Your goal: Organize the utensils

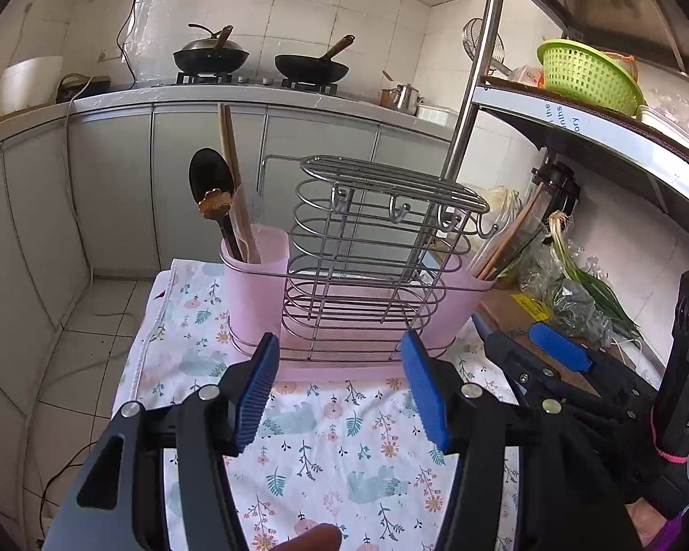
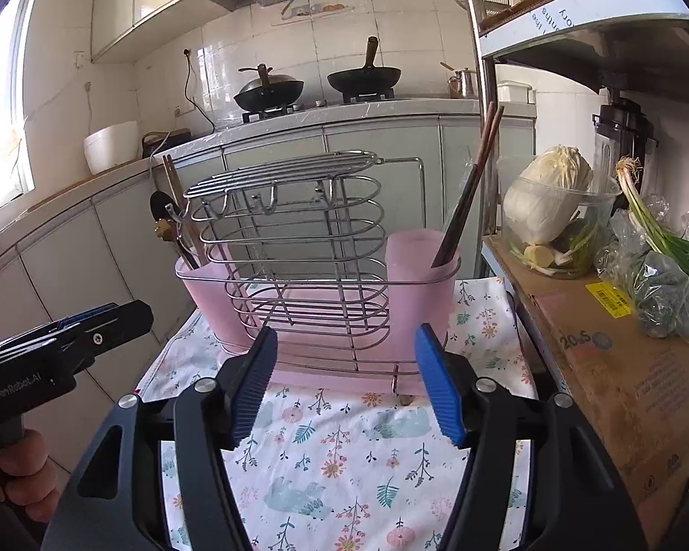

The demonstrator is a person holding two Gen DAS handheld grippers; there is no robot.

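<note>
In the left wrist view, the left gripper [image 1: 340, 390] hangs above a floral cloth [image 1: 335, 459] that covers the surface, its blue-padded fingers [image 1: 252, 390] spread wide apart with nothing between them. Just ahead stands the wire utensil rack [image 1: 372, 257], upright on a pink tray with a pink cup at each end. The left pink cup [image 1: 252, 289] holds a black spoon [image 1: 211, 183], a small utensil with a golden flower-shaped end [image 1: 216, 204] and light wooden chopsticks [image 1: 234, 183], all leaning upward. The right pink cup [image 1: 454, 307] holds brown chopsticks [image 1: 505, 243] tilted to the right. The right gripper [image 1: 560, 349] shows at the right edge, near the rack's right end; how far it is open cannot be told here. In the right wrist view, the right gripper [image 2: 344, 385] also hovers over the cloth, fingers [image 2: 436, 385] wide apart and empty, facing the rack [image 2: 294, 248] from close by. Dark chopsticks [image 2: 468, 188] stand steeply in the nearer pink cup [image 2: 418, 284]. The left gripper [image 2: 92, 326] appears at the left, beside the rack's far cup. A cardboard box [image 2: 620, 367] with a cabbage [image 2: 546, 197] in a clear tub and green onions [image 2: 657, 229] sits to the right of the surface.
</note>
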